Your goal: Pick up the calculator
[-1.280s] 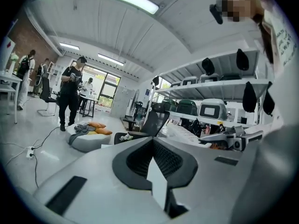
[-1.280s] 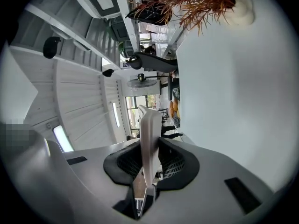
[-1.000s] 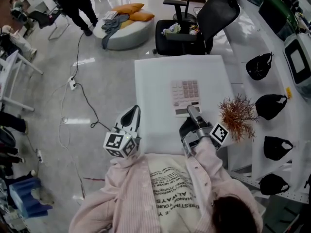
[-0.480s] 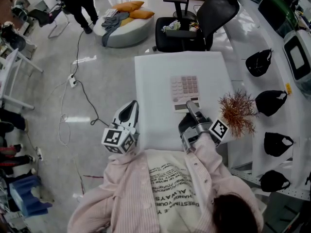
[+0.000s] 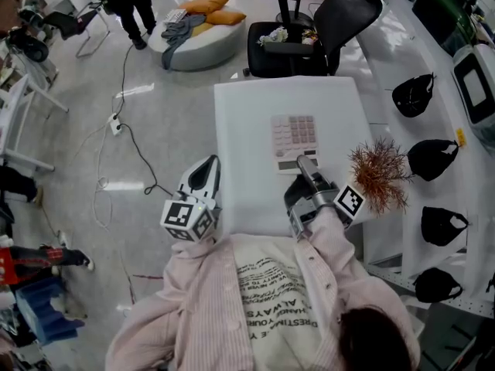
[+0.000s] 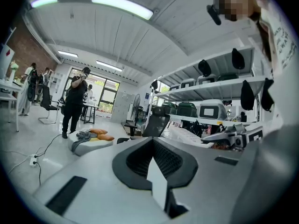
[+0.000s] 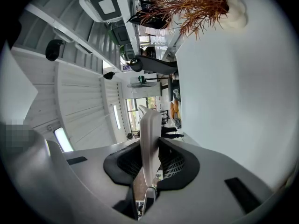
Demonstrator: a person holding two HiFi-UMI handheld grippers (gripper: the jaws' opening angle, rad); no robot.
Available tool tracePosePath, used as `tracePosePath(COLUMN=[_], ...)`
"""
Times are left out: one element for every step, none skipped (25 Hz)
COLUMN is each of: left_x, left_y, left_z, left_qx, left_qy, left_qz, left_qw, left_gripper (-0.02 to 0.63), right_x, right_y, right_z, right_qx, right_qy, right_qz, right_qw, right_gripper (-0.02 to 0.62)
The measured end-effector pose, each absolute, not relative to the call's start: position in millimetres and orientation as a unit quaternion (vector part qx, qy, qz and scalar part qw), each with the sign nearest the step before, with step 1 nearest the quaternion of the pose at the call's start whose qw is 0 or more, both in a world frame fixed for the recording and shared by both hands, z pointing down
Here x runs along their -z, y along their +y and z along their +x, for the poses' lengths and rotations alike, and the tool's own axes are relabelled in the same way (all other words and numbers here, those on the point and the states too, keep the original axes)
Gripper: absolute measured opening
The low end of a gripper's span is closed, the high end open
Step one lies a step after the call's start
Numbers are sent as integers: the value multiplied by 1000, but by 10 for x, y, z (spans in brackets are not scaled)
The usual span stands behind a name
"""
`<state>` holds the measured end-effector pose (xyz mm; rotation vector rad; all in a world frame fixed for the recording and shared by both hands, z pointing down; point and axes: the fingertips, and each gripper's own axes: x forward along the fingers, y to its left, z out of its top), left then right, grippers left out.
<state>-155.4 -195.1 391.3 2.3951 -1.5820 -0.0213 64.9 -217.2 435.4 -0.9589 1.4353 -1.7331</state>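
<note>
The right gripper [image 5: 306, 164], rolled sideways to suit the thin calculator [image 5: 294, 136], pinches its near edge at the middle of the table [image 5: 247, 122]; the left gripper [image 5: 206, 168] hangs closed and empty off the table's near-left corner.

This is an open-plan lab or office workroom. Loose cables [image 5: 128, 141] trail over a wide, polished grey floor [image 5: 170, 107]. A black office chair [image 5: 309, 29] stands at the far end of the white surface [image 5: 247, 130]. White shelves [image 5: 456, 199] on the right hold black caps [image 5: 412, 97] and boxy machines [image 5: 476, 91]. Long strip lights [image 6: 121, 6] cross the ceiling, and people [image 6: 74, 101] stand far off by glass doors.
</note>
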Motion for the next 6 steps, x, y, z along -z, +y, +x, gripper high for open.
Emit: tracePosePath(left_x=[-3919,-3924,-3930,-3934,-3938,-3941], left_y=[-1947,-1944,-1941,-1939,-1938,-1937], left_z=[-1556,-1556,-1556,-1555,-1553,-1552], left_qx=[7,6,5,5,5,4], left_qy=[-546,-546,-546,-546,-545,-545], left_qz=[827,827,827,827,827,827], left_qw=[136,136,137,137,138,138], left_gripper=[2,2,2,1,2,2], right_x=[-4356,-4357,-4358,-4359,-4362,-4364], right_y=[-2171,-2169,-2167,-2165,-2163,-2161], right_z=[648,648,649,651,653,656], right_qx=[666,666,666,667,667,668], right_qy=[551,551,551,550,549,548], right_qz=[-369,-369,-369,-368,-368,-368], right_qw=[341,341,342,342,343,343], right_gripper=[71,71,71,71,71,71])
